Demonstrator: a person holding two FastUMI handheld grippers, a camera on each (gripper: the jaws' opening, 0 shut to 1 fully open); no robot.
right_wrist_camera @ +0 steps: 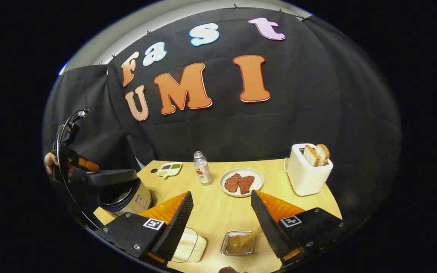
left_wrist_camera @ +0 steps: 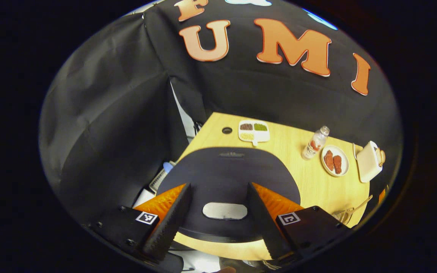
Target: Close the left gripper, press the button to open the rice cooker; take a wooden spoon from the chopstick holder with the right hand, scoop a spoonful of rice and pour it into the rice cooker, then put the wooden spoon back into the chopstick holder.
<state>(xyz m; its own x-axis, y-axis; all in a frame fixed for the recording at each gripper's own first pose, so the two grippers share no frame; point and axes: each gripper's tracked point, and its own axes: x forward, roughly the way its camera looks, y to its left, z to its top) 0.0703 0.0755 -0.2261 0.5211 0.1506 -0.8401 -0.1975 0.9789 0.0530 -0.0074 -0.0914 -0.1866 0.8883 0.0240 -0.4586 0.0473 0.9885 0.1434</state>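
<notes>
The rice cooker (right_wrist_camera: 127,197) stands at the table's left, its dark lid (right_wrist_camera: 108,176) raised a little over the body. In the left gripper view the lid (left_wrist_camera: 222,170) lies just below me, with its grey oval button (left_wrist_camera: 224,211) between my fingers. My left gripper (left_wrist_camera: 218,185) is open above it; a hand (right_wrist_camera: 47,161) holds that gripper (right_wrist_camera: 78,161). My right gripper (right_wrist_camera: 221,193) is open over the table, holding nothing. Below it the wooden spoon (right_wrist_camera: 241,242) rests in the clear chopstick holder (right_wrist_camera: 226,252). The holder (left_wrist_camera: 341,216) also shows at the table's right edge.
A pale box (right_wrist_camera: 190,244) sits left of the holder. Farther back on the wooden table (right_wrist_camera: 218,212) are a white toaster (right_wrist_camera: 307,168) with bread, a plate (right_wrist_camera: 241,182) of meat, a small bottle (right_wrist_camera: 202,168) and a divided dish (right_wrist_camera: 169,168).
</notes>
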